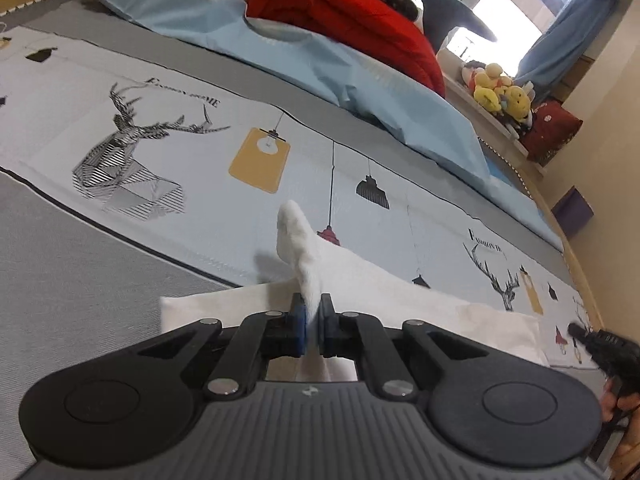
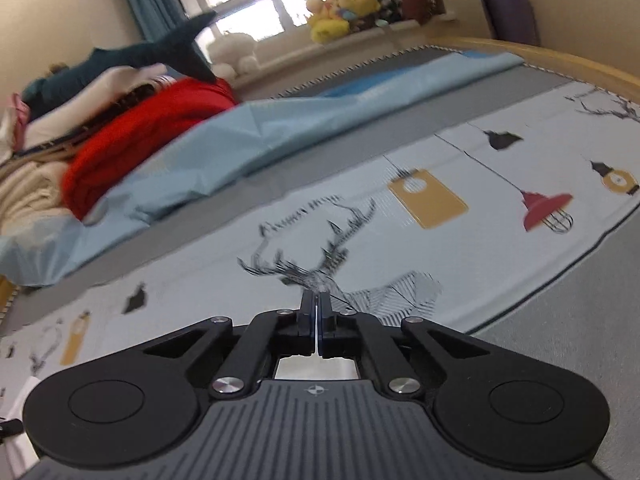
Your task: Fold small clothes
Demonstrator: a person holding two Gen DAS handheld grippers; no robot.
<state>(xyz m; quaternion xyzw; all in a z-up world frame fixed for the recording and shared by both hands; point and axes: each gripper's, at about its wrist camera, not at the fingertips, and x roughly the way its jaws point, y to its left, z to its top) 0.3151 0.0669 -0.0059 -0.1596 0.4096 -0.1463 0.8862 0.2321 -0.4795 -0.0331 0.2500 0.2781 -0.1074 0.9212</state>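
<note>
In the left wrist view a white garment (image 1: 400, 296) lies on the printed bed sheet (image 1: 192, 92). My left gripper (image 1: 313, 310) is shut on a pinched-up fold of it, which sticks up past the fingertips. The right gripper (image 1: 576, 330) shows at the far right edge of this view, beside the garment's right end. In the right wrist view my right gripper (image 2: 316, 304) has its jaws together, with a thin white sliver between them that I cannot identify. A bit of white cloth (image 2: 18, 404) shows at the lower left edge.
A light blue sheet (image 1: 312, 60) and a red blanket (image 1: 352, 16) are piled at the far side of the bed, with a dark plush shark (image 2: 152, 52). Yellow plush toys (image 1: 500, 88) sit on the window ledge. The wooden bed frame (image 2: 560, 56) curves round the mattress.
</note>
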